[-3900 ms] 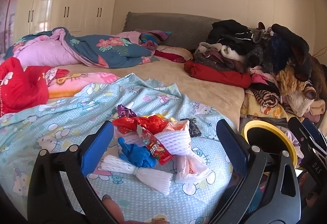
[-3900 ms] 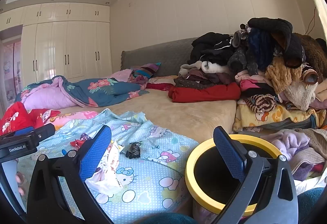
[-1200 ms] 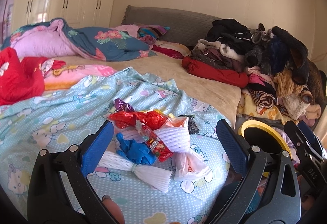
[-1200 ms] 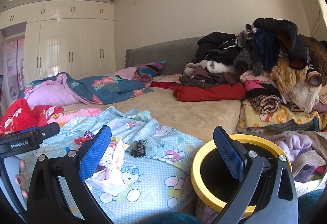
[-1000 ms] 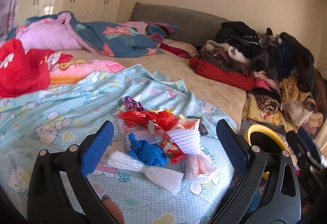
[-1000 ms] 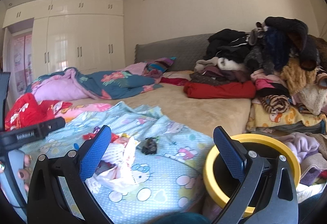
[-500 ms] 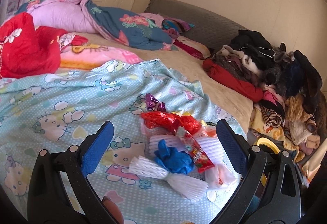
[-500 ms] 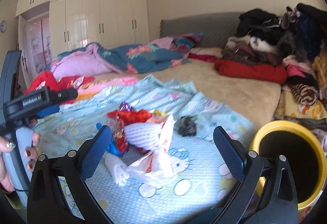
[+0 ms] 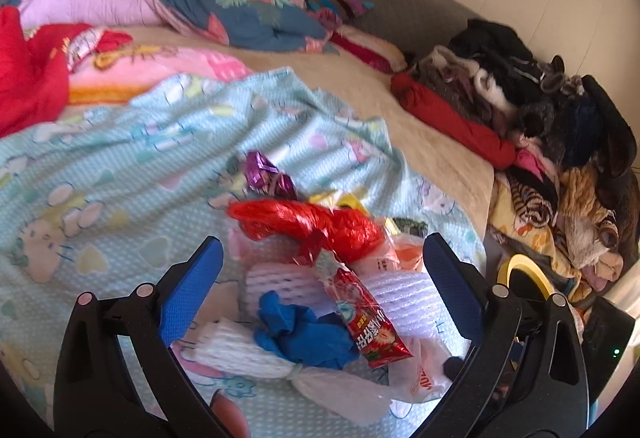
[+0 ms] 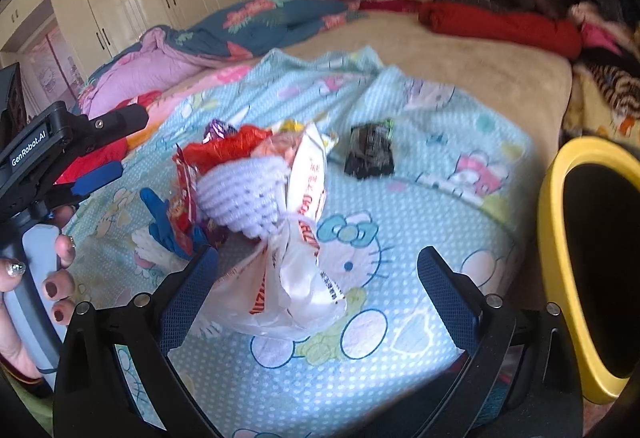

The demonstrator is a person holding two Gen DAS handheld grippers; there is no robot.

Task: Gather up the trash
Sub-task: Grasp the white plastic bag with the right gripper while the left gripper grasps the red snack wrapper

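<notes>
While both wide-open grippers, left gripper (image 9: 320, 286) and right gripper (image 10: 316, 294), hover empty over the crumpled wrapper pile (image 9: 320, 278), nothing is gripped. The yellow-rimmed round black bin (image 10: 560, 238) sits just right; its contents can't be seen.

Two foam nets (image 9: 280, 282) (image 9: 404, 298); one blue glove (image 9: 304, 330); one yellow-rimmed bin (image 10: 560, 238).

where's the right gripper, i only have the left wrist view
Observer: The right gripper is open, poised over the white plastic bag at the near edge of the trash pile.
Operator: and where do i dump it
Observer: The yellow-rimmed bin stands just right of the bed, mouth open; the inside is too dark to see into.
Operator: anything lying apart
Observer: A black wrapper lies alone on the blanket, between pile and bin.
</notes>
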